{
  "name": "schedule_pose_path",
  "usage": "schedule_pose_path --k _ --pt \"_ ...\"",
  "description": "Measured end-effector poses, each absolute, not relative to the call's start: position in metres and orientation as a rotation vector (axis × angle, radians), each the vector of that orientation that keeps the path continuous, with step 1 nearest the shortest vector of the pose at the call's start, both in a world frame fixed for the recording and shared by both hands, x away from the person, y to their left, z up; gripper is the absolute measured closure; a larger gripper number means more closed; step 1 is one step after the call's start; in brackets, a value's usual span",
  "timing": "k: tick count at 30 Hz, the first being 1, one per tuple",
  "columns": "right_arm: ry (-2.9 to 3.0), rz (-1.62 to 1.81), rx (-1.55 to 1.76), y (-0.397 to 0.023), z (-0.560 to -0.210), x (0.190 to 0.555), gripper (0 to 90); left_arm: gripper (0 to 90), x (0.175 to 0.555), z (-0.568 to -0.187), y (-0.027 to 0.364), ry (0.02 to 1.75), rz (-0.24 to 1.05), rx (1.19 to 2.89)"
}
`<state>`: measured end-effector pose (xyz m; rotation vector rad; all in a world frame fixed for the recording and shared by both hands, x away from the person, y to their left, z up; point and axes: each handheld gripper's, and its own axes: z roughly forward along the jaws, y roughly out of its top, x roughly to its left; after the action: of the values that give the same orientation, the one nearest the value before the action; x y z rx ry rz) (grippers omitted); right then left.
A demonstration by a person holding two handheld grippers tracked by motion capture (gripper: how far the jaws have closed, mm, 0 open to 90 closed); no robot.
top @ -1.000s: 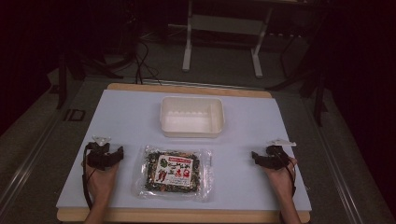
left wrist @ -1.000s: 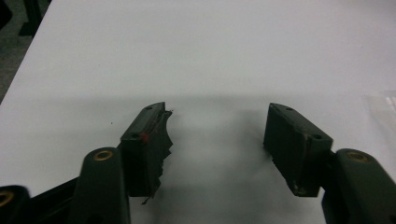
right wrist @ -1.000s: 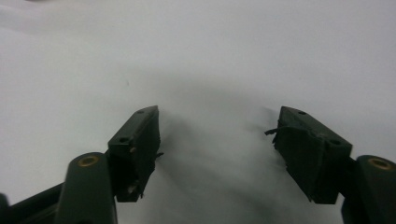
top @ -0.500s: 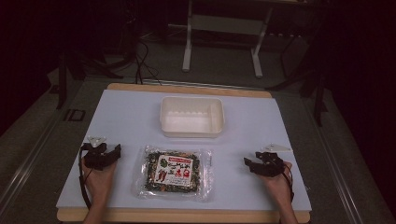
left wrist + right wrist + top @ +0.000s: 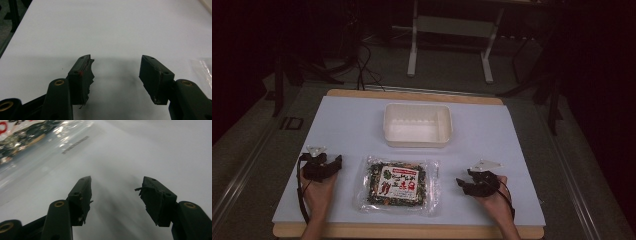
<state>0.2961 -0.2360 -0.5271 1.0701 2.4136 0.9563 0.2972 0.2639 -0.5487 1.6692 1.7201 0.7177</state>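
A clear packet of dark mixed food with a red and white label [image 5: 397, 184] lies flat near the table's front edge, between my two grippers. The left gripper [image 5: 334, 165] rests left of the packet, pointing toward it. Its jaws [image 5: 116, 58] stand apart over bare surface with nothing between them and have just opened slightly; the packet's clear edge [image 5: 203, 66] shows far right. The right gripper [image 5: 463, 179] sits right of the packet, short of its edge. Its jaws [image 5: 116, 180] are open and empty and have just closed a little; the packet [image 5: 22, 132] lies ahead to the left.
An empty white plastic tub [image 5: 417, 125] stands behind the packet at mid-table. The pale blue mat [image 5: 352, 120] covers the wooden tabletop. Beyond the far edge are a white metal stand [image 5: 452, 30] and dark cables on the floor.
The right hand has slid left and toward the front edge, closer to the packet. The left hand has stayed where it was. The packet and tub have not moved.
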Motion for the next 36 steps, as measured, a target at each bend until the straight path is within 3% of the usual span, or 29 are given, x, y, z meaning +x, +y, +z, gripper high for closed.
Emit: schedule_pose_path --k 8,23,36 --pt "2.487 0.958 0.987 -0.221 -0.530 0.291 38.4 43.1 0.297 -0.549 0.263 1.722 0.720 1.674" --pt "2.621 1.007 0.790 -0.209 -0.533 0.273 18.7 42.8 0.297 -0.549 0.263 1.725 0.716 1.677" --pt "2.698 0.952 0.616 -0.203 -0.540 0.258 14.4 42.6 0.297 -0.549 0.263 1.725 0.719 1.676"
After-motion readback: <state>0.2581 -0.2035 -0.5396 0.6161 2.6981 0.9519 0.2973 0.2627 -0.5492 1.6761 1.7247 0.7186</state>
